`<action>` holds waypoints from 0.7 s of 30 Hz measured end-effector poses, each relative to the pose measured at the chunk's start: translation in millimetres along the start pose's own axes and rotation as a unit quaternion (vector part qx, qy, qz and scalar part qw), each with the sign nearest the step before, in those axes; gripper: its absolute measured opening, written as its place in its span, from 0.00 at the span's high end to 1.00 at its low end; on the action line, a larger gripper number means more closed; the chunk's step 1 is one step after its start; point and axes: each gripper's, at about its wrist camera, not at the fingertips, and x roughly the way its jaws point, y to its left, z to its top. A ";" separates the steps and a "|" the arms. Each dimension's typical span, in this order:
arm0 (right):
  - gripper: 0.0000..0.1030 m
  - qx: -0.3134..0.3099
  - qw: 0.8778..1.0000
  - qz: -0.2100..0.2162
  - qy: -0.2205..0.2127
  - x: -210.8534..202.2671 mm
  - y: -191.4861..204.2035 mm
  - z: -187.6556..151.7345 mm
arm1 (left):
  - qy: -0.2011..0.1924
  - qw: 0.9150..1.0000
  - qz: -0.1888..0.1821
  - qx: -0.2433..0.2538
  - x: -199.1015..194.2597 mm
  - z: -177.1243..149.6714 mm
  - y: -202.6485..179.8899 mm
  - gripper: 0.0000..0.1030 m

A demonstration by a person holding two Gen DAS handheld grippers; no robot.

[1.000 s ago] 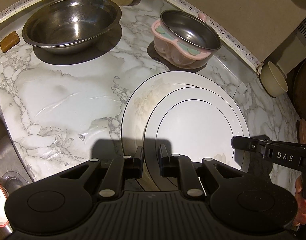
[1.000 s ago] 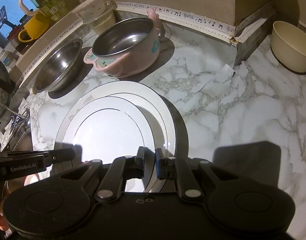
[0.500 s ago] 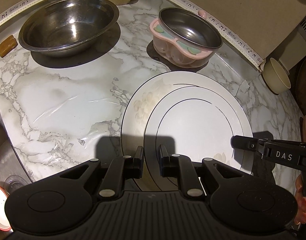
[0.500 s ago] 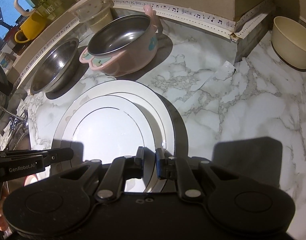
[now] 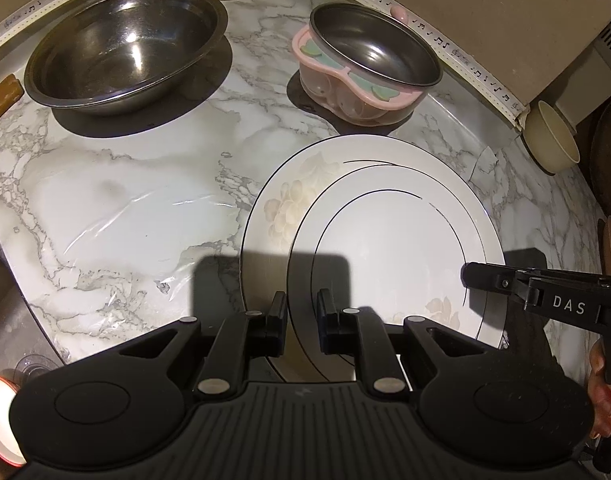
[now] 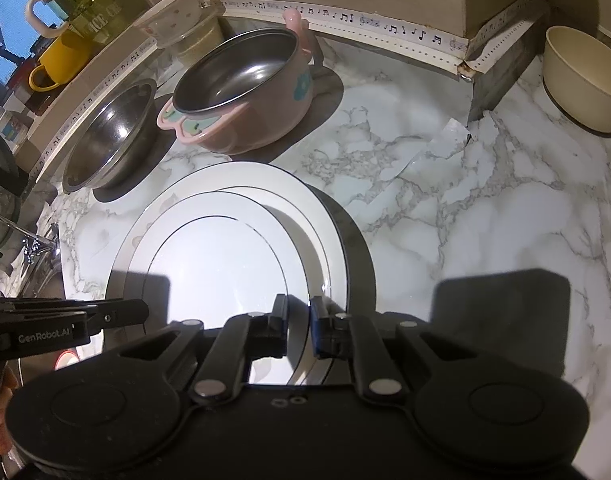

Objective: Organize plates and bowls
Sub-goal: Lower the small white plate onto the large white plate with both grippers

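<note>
The small plate (image 5: 389,256) sits on the big plate (image 5: 289,200), off-centre toward you. Your L claw (image 5: 301,318) is clenched on its near-left rim, R claw (image 6: 296,330) on its near-right rim. Bowls lie straight ahead, L side nearer the steel bowl (image 5: 125,46).

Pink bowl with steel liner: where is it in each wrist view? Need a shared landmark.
Left wrist: pink bowl upper right of centre, just beyond the stacked white plates.
Right wrist: pink bowl upper left of centre, again just beyond the plates.
Shared landmark: music-note tape along the wall base behind it.
</note>
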 end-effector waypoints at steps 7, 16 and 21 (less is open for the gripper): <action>0.91 0.015 1.000 0.011 0.004 -6.1 -7.8 -2.7 | 0.006 1.000 -0.014 0.000 3.6 0.3 3.2 0.86; 0.92 0.020 1.000 0.018 0.004 -12.3 -11.5 -5.0 | 0.000 1.000 -0.011 0.004 4.4 -1.3 0.5 0.86; 0.92 0.016 1.000 0.010 0.004 -3.9 -6.2 -3.9 | -0.016 0.999 0.012 0.027 0.4 -3.2 -3.8 0.86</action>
